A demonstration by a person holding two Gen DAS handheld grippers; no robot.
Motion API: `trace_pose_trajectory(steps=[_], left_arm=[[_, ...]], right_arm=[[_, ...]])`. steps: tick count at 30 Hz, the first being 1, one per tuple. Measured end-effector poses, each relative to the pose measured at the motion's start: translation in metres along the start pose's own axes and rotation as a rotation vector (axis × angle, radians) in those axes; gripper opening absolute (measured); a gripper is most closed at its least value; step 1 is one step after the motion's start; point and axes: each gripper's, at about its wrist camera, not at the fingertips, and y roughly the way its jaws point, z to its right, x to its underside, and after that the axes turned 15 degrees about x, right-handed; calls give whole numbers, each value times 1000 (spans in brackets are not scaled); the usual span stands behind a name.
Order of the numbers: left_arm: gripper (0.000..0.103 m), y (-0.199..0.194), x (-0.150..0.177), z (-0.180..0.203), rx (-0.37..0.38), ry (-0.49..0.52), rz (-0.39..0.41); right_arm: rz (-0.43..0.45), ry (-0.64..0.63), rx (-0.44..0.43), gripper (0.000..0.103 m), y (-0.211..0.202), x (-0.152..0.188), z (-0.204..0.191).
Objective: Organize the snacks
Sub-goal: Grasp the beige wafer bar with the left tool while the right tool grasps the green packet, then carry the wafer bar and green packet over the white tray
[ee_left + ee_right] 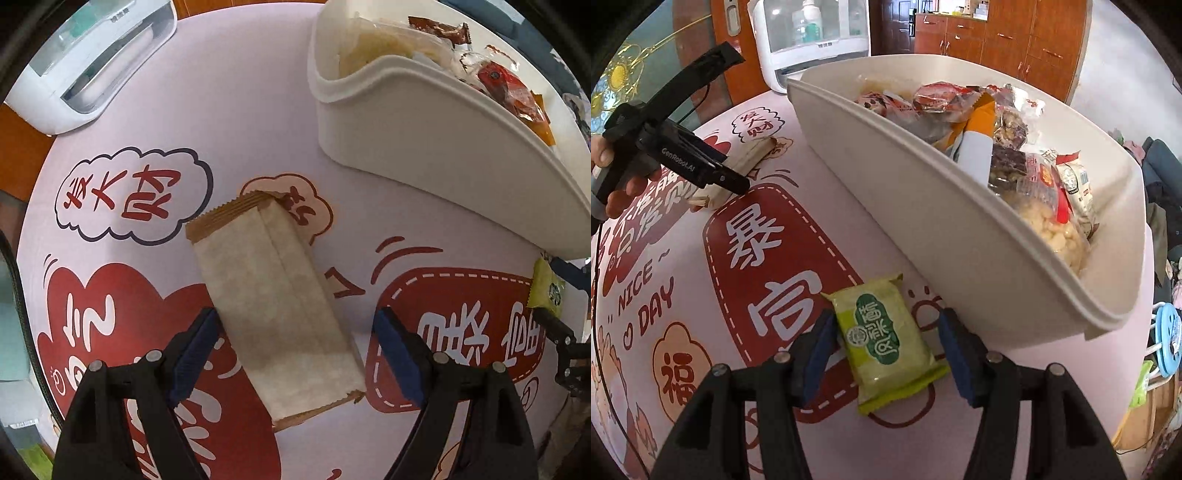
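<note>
From your left wrist camera, your left gripper (291, 354) hangs over a long beige paper-wrapped snack bar with brown crimped ends (275, 306), which lies flat on the pink round tablecloth printed with red shapes and Chinese characters (229, 110). The blue-padded fingers (194, 354) stand released on either side of the bar's near half; the left pad sits just beside the wrapper's edge, the right pad stands apart from it, and neither presses on it. Ahead of these tongs and to their right sits a cream plastic bin with a thick rim (424, 147), loaded with mixed wrapped snacks. Ahead and to the left stands a white appliance with a clear window (92, 62). Far to the right, a small green packet (548, 291) shows with your other tool beside it. From your right wrist camera, your right gripper (886, 350) straddles that small yellow-green foil snack packet with green characters (886, 341), flat on the tablecloth (849, 221). Its blue pads (818, 354) are unclenched; whether the left one touches the packet's edge you cannot tell, and the right one stands clear. The cream bin (942, 229) rises just ahead and to the right, snacks heaped inside. Ahead and far left, your hand (613, 177) holds the left gripper (731, 181) over the beige bar (746, 166).
</note>
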Motion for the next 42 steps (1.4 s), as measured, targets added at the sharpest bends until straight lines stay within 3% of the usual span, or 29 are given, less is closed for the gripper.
trace_pose_trajectory(steps=[2,6,13,25,36,41,42], left_arm=[[85,1,2,2,12,-1,-7],[84,1,8,7,22,14,-18],[69,-4,19,24,26,46,-30],[68,-15,60,47,17,87,-29],[67,-25,143,99,-28,67,-34],[67,-34,189,140,-44,-7,-15],[61,-39,197,150,-45,-29,-7]], right_arm=[[-3,-1,2,47,-1,-2,-1],[-20,-2,-2,43,0,-4,-2],[-43,4,0,41,-2,-4,-1],[-89,43,-19,40,-5,0,3],[-126,19,-75,39,-16,9,4],[-81,-37,-92,39,-43,13,6],[-75,-42,-96,39,-47,11,8]])
